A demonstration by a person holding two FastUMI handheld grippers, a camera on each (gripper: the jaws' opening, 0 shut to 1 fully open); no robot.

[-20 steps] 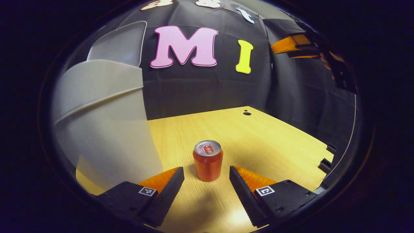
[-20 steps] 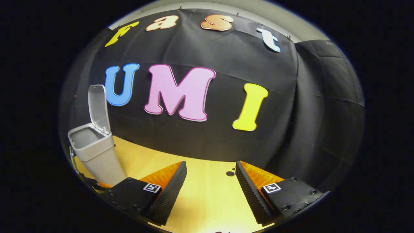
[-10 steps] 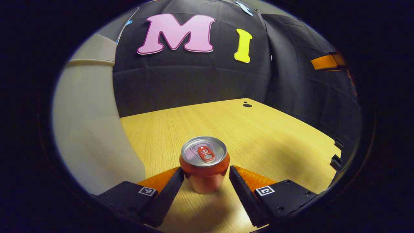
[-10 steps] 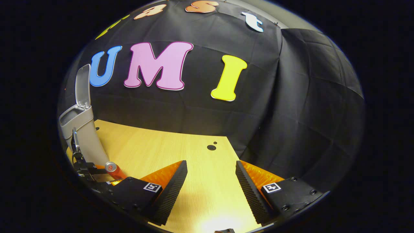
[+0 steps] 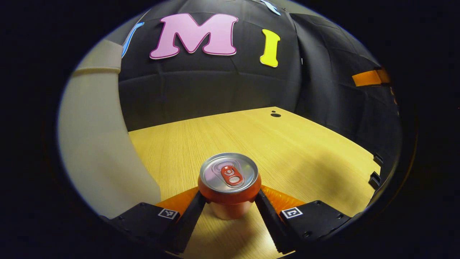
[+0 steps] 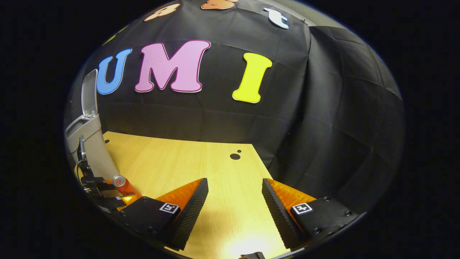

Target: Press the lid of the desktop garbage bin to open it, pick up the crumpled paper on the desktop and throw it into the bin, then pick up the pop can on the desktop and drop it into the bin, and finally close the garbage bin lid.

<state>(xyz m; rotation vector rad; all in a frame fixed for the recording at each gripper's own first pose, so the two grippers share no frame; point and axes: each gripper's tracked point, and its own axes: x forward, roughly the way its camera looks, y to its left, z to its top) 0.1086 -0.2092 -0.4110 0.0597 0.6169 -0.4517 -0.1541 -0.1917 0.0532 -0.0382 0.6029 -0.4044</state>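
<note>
Left gripper (image 5: 230, 208) fingers straddle the pop can (image 5: 230, 185) upright on the wood-grain tabletop (image 5: 273, 144), ribbed pads at or near its sides, contact unclear. Can is a red cylinder with a brushed silver top. Smooth grey plastic bin (image 5: 97, 144) just beside, lid (image 6: 89, 94) upright. Right gripper (image 6: 235, 201) wide open, holding nothing

Pop can (image 5: 230, 187) on desk (image 5: 305, 151), bin (image 5: 97, 144) just left, lid (image 6: 89, 94) up
</note>
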